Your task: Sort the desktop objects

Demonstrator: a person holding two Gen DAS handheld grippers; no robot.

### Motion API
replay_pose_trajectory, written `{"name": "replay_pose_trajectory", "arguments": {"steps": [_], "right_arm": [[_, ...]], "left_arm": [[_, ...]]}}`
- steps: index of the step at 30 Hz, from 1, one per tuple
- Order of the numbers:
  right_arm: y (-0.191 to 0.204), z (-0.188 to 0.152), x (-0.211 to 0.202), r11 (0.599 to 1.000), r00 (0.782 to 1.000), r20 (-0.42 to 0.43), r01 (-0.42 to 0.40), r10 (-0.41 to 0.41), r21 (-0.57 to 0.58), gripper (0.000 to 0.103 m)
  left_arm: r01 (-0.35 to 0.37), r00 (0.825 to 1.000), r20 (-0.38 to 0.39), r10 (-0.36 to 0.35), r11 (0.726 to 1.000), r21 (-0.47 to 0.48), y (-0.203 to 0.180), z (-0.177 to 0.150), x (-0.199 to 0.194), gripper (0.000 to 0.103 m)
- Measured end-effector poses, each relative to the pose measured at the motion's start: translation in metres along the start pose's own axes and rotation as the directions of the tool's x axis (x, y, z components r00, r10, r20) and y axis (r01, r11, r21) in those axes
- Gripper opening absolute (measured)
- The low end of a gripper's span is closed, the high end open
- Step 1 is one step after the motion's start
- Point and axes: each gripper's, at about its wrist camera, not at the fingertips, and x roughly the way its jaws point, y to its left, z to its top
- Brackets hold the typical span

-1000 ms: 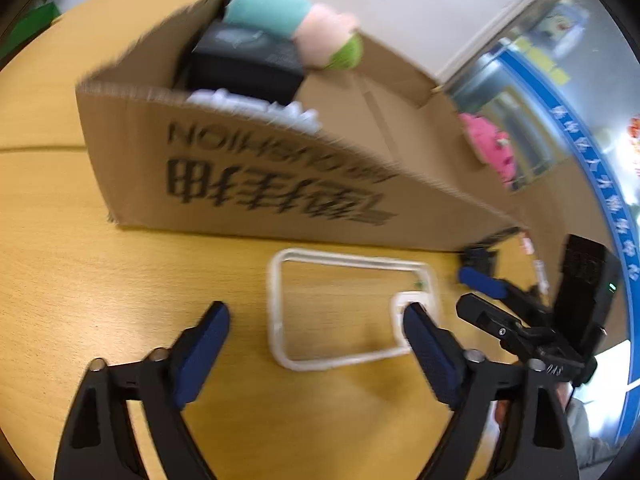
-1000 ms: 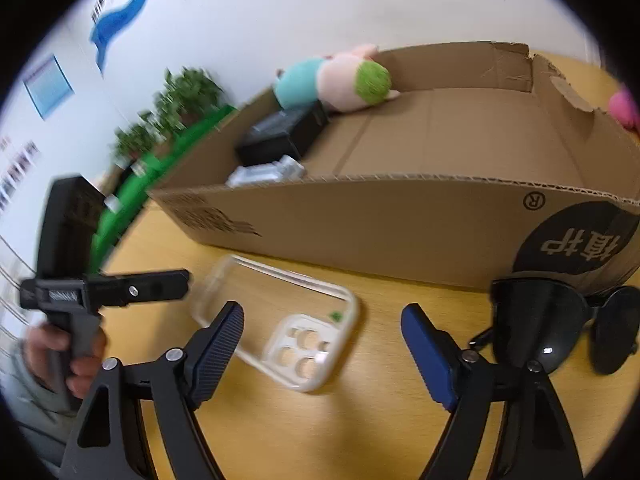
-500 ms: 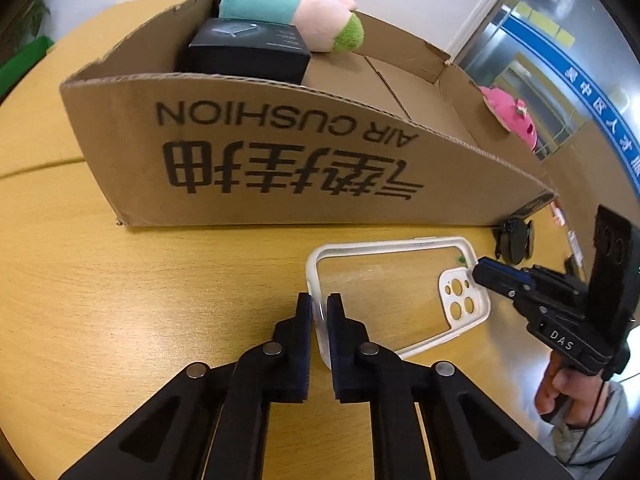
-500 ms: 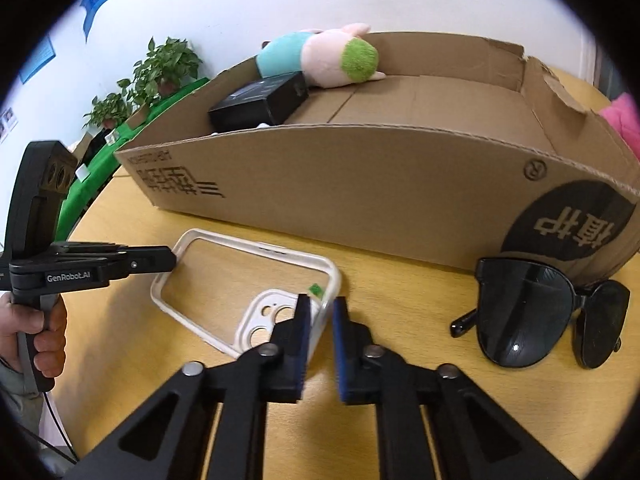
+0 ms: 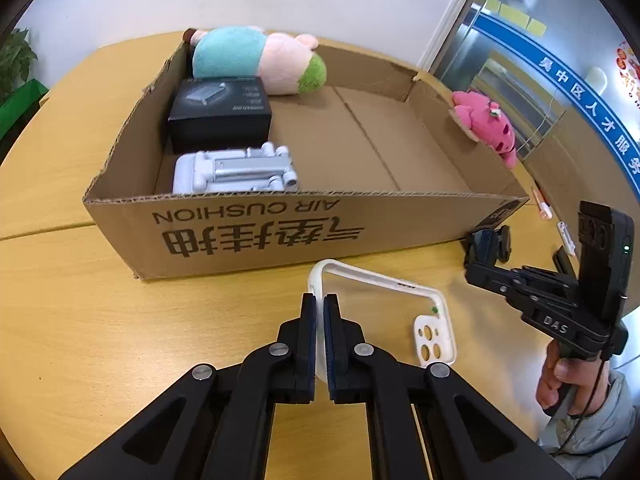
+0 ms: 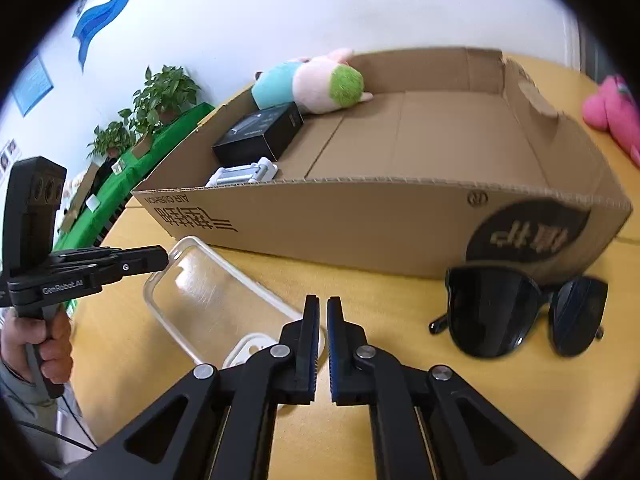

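Note:
A clear phone case with a white rim (image 5: 376, 280) lies on the wooden table in front of an open cardboard box (image 5: 260, 232). My left gripper (image 5: 320, 308) is shut on the case's short edge, and that end is tilted up off the table. In the right wrist view the case (image 6: 208, 292) sits left of my right gripper (image 6: 323, 312), which is shut; its camera corner is hidden behind one finger, and nothing shows between the pads. Black sunglasses (image 6: 492, 312) lie to the right, against the box (image 6: 360, 216).
Inside the box's left end are a teal and pink plush toy (image 5: 256, 60), a black carton (image 5: 220, 108) and a white folding stand (image 5: 236, 168). A pink plush (image 5: 484, 124) lies outside the box's right end. A person's hands hold both grippers.
Both grippers went from wide open to shut. The left one closed on the case's short edge and rose, tipping that end up. The case's rim, between the right pads half a second ago, now lies beside them.

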Motion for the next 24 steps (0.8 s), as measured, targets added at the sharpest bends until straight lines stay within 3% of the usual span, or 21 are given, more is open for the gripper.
{"name": "replay_pose_trajectory", "arguments": {"steps": [1, 4, 5, 8, 9, 10, 11, 14, 17, 18, 19, 24], "right_arm": [[0.000, -0.002, 0.001, 1.000, 1.000, -0.019, -0.004, 0.004, 0.005, 0.011], [0.006, -0.012, 0.004, 1.000, 0.999, -0.042, -0.004, 0.005, 0.007, 0.045], [0.008, -0.016, 0.007, 1.000, 0.999, -0.052, -0.005, 0.005, 0.002, 0.046], [0.014, -0.026, 0.021, 1.000, 0.994, -0.110, 0.002, -0.004, -0.018, 0.044], [0.018, -0.028, 0.021, 0.999, 0.995, -0.093, 0.015, -0.019, -0.039, 0.039], [0.021, -0.029, 0.024, 0.997, 0.993, -0.108, 0.032, -0.039, -0.066, 0.019], [0.024, -0.029, 0.026, 0.995, 0.992, -0.111, 0.043, -0.052, -0.085, 0.015], [0.028, -0.031, 0.026, 0.989, 0.991, -0.100, 0.070, -0.083, -0.128, 0.010], [0.026, -0.031, 0.025, 0.991, 0.993, -0.094, 0.067, -0.078, -0.114, 0.010], [0.026, -0.030, 0.025, 0.991, 0.993, -0.089, 0.068, -0.078, -0.112, 0.010], [0.027, -0.030, 0.023, 0.991, 0.994, -0.081, 0.068, -0.077, -0.112, 0.009], [0.028, -0.028, 0.017, 0.990, 0.995, -0.059, 0.073, -0.080, -0.117, 0.009]], "left_arm": [[-0.008, 1.000, -0.013, 0.008, 1.000, -0.009, 0.003, -0.002, 0.004, 0.003], [-0.013, 0.999, -0.044, 0.011, 0.999, -0.034, 0.008, -0.012, 0.012, 0.003], [-0.012, 0.999, -0.050, 0.010, 0.999, -0.039, 0.009, -0.016, 0.013, 0.003], [-0.010, 0.998, -0.066, 0.006, 0.998, -0.056, 0.011, -0.024, 0.018, 0.003], [-0.020, 0.997, -0.071, 0.016, 0.998, -0.062, 0.012, -0.026, 0.020, 0.003], [-0.028, 0.997, -0.076, 0.023, 0.998, -0.064, 0.012, -0.027, 0.022, 0.006], [-0.041, 0.996, -0.088, 0.034, 0.997, -0.072, 0.013, -0.029, 0.024, 0.017], [-0.050, 0.995, -0.087, 0.044, 0.997, -0.064, 0.013, -0.034, 0.025, 0.027], [-0.061, 0.995, -0.083, 0.058, 0.997, -0.038, 0.011, -0.036, 0.025, 0.026], [-0.064, 0.994, -0.087, 0.061, 0.998, -0.030, 0.009, -0.036, 0.026, 0.021], [-0.047, 0.994, -0.099, 0.043, 0.998, -0.033, 0.009, -0.037, 0.028, 0.007], [-0.058, 0.994, -0.094, 0.055, 0.998, -0.026, 0.005, -0.037, 0.028, 0.006]]}}
